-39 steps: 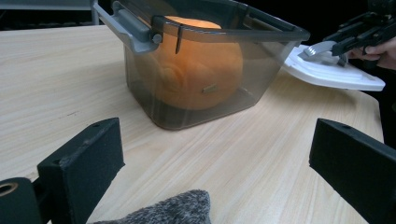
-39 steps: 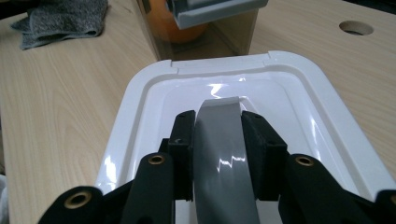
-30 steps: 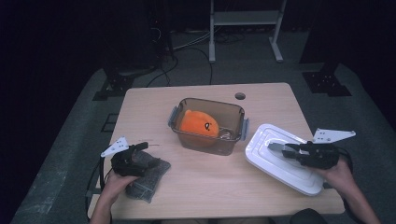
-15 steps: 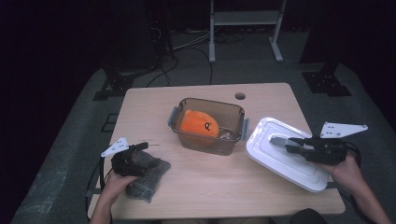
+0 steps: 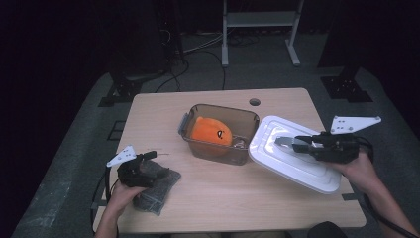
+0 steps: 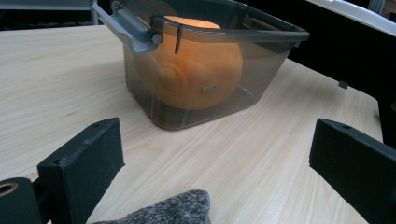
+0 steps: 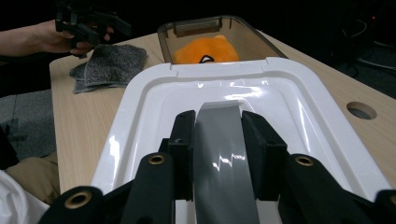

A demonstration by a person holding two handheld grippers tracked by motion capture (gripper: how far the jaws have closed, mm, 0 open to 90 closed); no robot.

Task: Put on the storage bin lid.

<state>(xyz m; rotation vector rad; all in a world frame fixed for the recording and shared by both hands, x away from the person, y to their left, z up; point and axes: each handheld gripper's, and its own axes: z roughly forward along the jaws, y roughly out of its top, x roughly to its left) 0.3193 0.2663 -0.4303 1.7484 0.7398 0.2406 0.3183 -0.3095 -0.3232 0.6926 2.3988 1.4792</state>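
A brown see-through container (image 5: 246, 130) stands mid-table with an orange plush toy (image 5: 210, 130) inside. My right gripper (image 5: 287, 142) is shut on the grey handle (image 7: 224, 140) of the white lid (image 5: 297, 163). It holds the lid tilted above the table's right side, with the lid's left edge by the container's right rim. My left gripper (image 5: 148, 157) rests open at the front left over a grey cloth (image 5: 157, 187). In the left gripper view the open jaws frame the container (image 6: 261, 70), the toy (image 6: 196, 70) and the cloth's edge (image 6: 163, 212).
A round cable hole (image 5: 254, 102) sits at the table's far edge. The container's grey latch handle (image 6: 126, 28) sticks out on its left end. Black stands and cables sit on the dark floor behind the table.
My right gripper has risen with the white lid, which came off the table and moved left toward the container. The left gripper stayed put on the cloth.
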